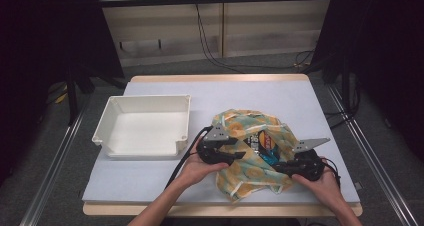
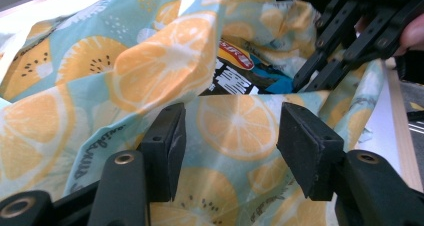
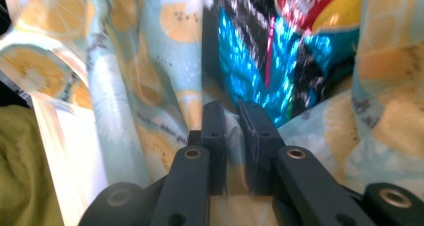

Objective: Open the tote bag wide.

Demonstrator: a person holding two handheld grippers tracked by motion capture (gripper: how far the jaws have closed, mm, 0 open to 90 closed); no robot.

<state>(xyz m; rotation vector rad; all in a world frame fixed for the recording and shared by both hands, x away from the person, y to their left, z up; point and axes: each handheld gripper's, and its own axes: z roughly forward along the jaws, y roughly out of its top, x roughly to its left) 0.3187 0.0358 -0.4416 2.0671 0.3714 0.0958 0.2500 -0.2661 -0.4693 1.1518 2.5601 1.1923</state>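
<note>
While my left gripper (image 2: 227,146) stands with jaws apart over the bag (image 1: 250,153), cloth between the pads but not pinched, my right gripper (image 3: 235,151) is clenched on the bag's rim. It sits on the table (image 1: 300,101), right of the white bin (image 1: 145,126), whose inside is bare. Orange slices cover the cloth. Inside lie 2 packets (image 1: 266,145), 1 black and blue, 1 red and yellow; their printing is too blurred to read.
</note>
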